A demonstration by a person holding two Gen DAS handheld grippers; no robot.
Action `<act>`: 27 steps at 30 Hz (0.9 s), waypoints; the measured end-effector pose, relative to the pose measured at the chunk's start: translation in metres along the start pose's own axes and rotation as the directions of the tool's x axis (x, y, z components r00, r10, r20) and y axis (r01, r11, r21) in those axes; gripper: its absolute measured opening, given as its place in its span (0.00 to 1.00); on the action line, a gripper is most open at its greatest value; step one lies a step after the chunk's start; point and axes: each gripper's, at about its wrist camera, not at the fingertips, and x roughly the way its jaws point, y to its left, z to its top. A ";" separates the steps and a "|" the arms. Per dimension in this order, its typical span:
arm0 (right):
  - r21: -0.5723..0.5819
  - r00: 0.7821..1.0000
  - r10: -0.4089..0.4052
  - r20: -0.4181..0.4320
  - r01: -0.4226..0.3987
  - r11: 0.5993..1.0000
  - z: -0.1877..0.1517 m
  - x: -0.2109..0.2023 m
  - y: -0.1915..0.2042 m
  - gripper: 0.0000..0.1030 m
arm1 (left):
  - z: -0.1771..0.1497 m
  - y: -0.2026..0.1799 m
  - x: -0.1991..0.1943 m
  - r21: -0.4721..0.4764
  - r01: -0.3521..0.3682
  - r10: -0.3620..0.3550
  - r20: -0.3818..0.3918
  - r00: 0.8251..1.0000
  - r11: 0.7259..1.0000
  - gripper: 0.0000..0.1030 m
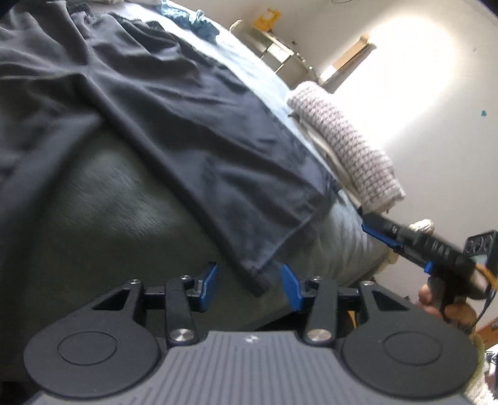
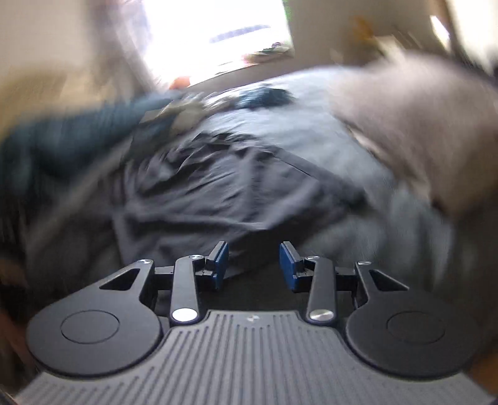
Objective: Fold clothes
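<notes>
A dark grey garment [image 1: 174,131] lies spread and creased over the bed [image 1: 351,236]. Its near corner [image 1: 258,280] hangs off the bed edge, right between the blue pads of my left gripper [image 1: 249,280]; the pads stand apart and do not press it. My right gripper [image 1: 370,224], held by a hand [image 1: 435,305], reaches in at the bed's right edge. The right wrist view is motion-blurred. It shows the same garment [image 2: 233,193] ahead of the right gripper [image 2: 253,258], which is open with nothing between its fingers.
A folded knitted blanket [image 1: 345,143] lies along the bed's right edge, blurred in the right wrist view [image 2: 420,124]. Blue clothes [image 1: 193,21] sit at the bed's far end. Shelves [image 1: 280,50] stand by the wall. A blurred dark shape [image 2: 62,140] crosses the left.
</notes>
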 end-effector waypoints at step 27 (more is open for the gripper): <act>0.249 0.992 0.126 0.020 -0.127 0.960 -0.023 0.023 -0.030 0.43 | 0.039 -0.008 -0.021 -0.336 0.177 -0.168 0.056 0.984 0.925 0.03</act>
